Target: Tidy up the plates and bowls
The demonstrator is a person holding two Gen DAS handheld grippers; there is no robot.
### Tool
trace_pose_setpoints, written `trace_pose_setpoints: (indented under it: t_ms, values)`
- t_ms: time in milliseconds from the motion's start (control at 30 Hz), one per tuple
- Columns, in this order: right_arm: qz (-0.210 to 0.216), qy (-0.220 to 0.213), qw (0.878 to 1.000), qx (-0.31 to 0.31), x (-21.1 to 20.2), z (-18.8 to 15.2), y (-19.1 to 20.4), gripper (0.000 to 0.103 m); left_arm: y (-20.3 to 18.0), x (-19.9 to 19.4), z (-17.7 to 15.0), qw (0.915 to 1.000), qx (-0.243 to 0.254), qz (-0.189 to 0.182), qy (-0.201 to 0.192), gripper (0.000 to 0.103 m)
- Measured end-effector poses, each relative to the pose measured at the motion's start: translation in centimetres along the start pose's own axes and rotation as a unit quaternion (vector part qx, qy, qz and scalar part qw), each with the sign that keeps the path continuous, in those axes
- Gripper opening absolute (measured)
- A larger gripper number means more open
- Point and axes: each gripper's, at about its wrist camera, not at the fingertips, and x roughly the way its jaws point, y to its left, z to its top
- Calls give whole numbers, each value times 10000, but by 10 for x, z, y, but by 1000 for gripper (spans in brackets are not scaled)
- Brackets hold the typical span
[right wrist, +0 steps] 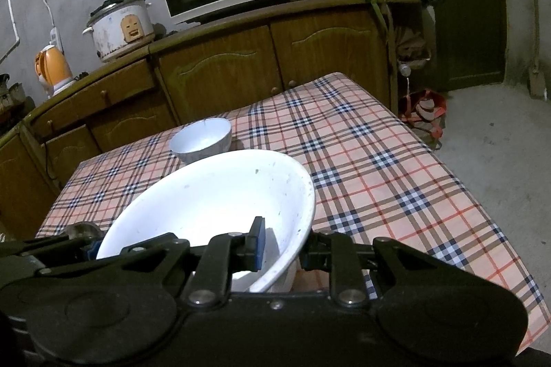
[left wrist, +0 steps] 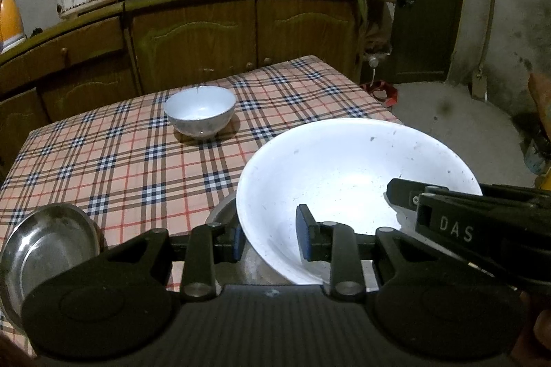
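We hold the big white bowl (left wrist: 344, 174) with both tongs: the left gripper (left wrist: 272, 243) pinches its near-left rim, the right gripper (right wrist: 280, 250) its near-right rim, one finger inside and one outside. It hangs tilted above the checked table (left wrist: 120, 167). The small white bowl (left wrist: 200, 110) stands ahead, toward the table's far side (slightly nearer our left hand). We count two white bowls, one steel dish (left wrist: 44, 246), and another steel rim (left wrist: 222, 212) under the big bowl.
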Motion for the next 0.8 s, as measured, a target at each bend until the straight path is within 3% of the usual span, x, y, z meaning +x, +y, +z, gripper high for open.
trace_pose_setpoints:
  t_ms: [800]
  values:
    - [74, 250, 9997, -6, 18, -9, 5, 26, 10, 8, -12, 9998, -128, -17, 162, 31]
